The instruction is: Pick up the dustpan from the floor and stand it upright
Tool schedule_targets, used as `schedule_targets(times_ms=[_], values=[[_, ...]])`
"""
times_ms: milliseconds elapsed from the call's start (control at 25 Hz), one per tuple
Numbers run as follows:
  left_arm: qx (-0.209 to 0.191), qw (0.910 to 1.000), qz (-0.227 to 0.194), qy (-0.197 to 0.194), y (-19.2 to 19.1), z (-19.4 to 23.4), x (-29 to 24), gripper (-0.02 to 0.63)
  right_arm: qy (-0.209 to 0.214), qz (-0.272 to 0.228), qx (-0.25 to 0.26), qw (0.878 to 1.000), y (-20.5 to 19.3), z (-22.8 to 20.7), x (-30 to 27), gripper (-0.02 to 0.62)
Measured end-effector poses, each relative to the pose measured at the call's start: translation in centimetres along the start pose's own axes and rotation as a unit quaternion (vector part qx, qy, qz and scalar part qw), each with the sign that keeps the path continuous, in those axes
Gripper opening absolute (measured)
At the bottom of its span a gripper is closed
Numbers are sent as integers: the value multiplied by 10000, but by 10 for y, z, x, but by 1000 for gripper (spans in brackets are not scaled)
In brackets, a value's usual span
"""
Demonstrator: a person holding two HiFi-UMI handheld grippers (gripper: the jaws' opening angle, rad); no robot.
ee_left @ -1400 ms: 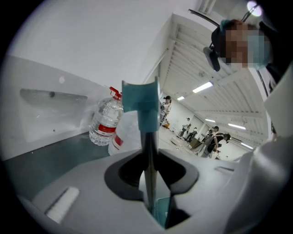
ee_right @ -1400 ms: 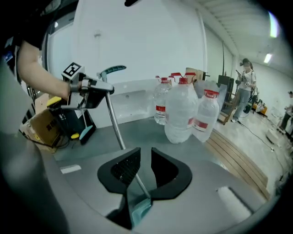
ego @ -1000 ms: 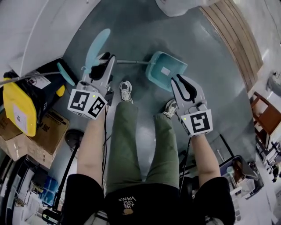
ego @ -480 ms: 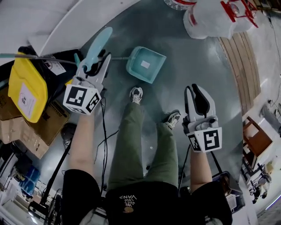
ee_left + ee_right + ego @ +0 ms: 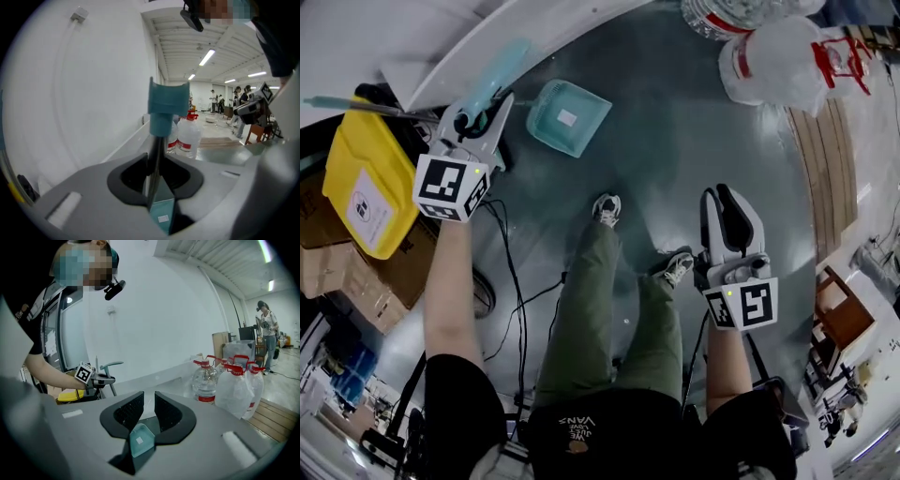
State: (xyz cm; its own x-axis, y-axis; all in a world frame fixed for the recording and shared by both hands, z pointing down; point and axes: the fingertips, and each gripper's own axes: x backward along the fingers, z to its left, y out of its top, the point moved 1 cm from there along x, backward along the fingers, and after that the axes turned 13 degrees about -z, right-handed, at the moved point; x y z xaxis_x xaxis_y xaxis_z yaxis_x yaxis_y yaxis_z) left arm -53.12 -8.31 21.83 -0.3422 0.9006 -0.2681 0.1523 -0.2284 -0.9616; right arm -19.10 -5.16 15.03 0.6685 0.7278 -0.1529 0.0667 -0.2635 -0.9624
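Observation:
The teal dustpan point(image 5: 567, 117) is near the white wall base, and its thin metal handle runs up to a teal grip point(image 5: 492, 80). My left gripper point(image 5: 483, 111) is shut on that handle rod. In the left gripper view the rod point(image 5: 154, 159) passes between the jaws, with the grip point(image 5: 168, 105) above and the pan point(image 5: 161, 213) below. Whether the pan touches the floor is unclear. My right gripper point(image 5: 719, 195) hangs over the floor at the right, open with nothing in it. Through its jaws point(image 5: 149, 404) the pan point(image 5: 140, 439) shows far off, and the left gripper point(image 5: 93, 378) is beyond.
A yellow bin point(image 5: 370, 178) and cardboard boxes point(image 5: 352, 272) stand at the left. Large water bottles point(image 5: 769, 56) and a wooden pallet point(image 5: 825, 159) are at the upper right. A black cable point(image 5: 514, 281) runs across the grey floor beside the person's shoes point(image 5: 607, 208).
The left gripper has carried the dustpan handle left toward the wall, and the pan went with it. The right gripper has drawn back and to the right, away from the pan.

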Motion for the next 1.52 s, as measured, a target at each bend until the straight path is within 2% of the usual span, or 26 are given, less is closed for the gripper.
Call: schedule_targets(times_ms=[240, 480, 720, 960, 1280, 1520], values=[[-514, 9985, 57, 160, -2, 39, 7, 135, 181, 12, -43, 9998, -4, 14, -25, 72], [-977, 9951, 136, 7, -2, 48, 8, 133, 368, 127, -67, 9992, -15, 26, -36, 72], [-1220, 9922, 259, 26, -3, 65, 7, 135, 479, 278, -143, 9984, -27, 31, -33, 72], [-1342, 9902, 379, -67, -4, 72, -5, 138, 517, 366, -140, 9979, -33, 31, -30, 72], [-1500, 9869, 579, -140, -4, 58, -25, 138, 496, 240, -208, 9983, -19, 25, -22, 72], [-1265, 9878, 901, 87, -13, 54, -27, 153, 521, 141, -230, 9983, -6, 21, -8, 72]])
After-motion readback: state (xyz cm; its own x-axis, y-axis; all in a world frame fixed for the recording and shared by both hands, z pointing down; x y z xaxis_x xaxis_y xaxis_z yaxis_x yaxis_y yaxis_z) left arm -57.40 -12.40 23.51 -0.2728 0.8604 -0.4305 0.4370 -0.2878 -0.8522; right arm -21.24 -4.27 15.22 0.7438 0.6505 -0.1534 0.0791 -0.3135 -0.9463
